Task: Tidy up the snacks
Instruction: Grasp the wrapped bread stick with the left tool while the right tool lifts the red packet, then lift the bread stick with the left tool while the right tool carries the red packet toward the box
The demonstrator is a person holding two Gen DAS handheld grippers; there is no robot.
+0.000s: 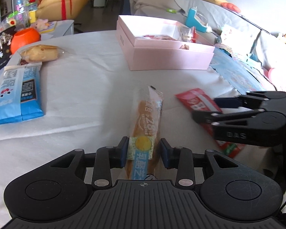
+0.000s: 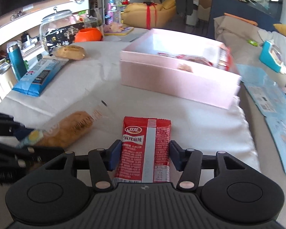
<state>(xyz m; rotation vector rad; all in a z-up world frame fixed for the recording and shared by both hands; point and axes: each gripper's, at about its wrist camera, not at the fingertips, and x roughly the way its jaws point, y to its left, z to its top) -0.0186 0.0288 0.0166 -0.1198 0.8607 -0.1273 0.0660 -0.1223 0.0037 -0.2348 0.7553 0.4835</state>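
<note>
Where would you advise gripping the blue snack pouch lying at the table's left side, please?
Take the blue snack pouch across its narrow width near the close blue end, coming from above. It lies flat and long, and the round bread bun crowds its far end.

Open white cloth on the desk (image 1: 82, 87) between the blue packet (image 1: 19, 93) at left and the pink box (image 1: 167, 55) ahead. Blocked straight ahead by the box's front wall. Crowded at the near edge: bread stick (image 1: 146, 118) and red packet (image 2: 145, 145) lying side by side, close together.
</note>
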